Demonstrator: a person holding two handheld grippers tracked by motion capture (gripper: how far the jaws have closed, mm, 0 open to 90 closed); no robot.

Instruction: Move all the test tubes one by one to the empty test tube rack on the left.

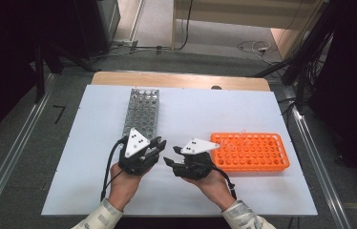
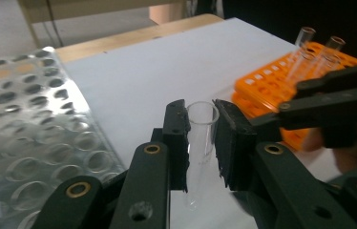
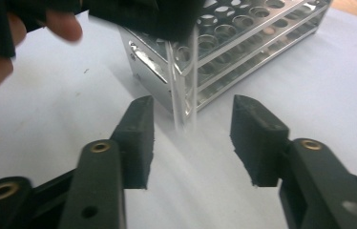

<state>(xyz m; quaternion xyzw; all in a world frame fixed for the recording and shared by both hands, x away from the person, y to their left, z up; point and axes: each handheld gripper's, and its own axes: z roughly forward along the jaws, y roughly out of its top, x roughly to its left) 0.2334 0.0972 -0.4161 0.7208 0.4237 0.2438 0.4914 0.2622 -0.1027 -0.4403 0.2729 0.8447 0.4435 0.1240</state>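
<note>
At frame centre, the left gripper (image 2: 200, 143) clamps a clear tube (image 2: 199, 143). The right gripper (image 3: 193, 138) gapes open at lower centre, the metal rack (image 3: 224, 52) above it.

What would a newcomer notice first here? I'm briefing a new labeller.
Probably the bright orange rack on the table's right, a few clear tubes standing in its far corner. Next, the left gripper, jaws closed on a clear test tube beside the metal rack, with the right gripper open just opposite.

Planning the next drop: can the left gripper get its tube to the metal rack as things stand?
Probably yes: the left gripper, shut on the test tube, sits beside the metal rack, nothing between.
</note>
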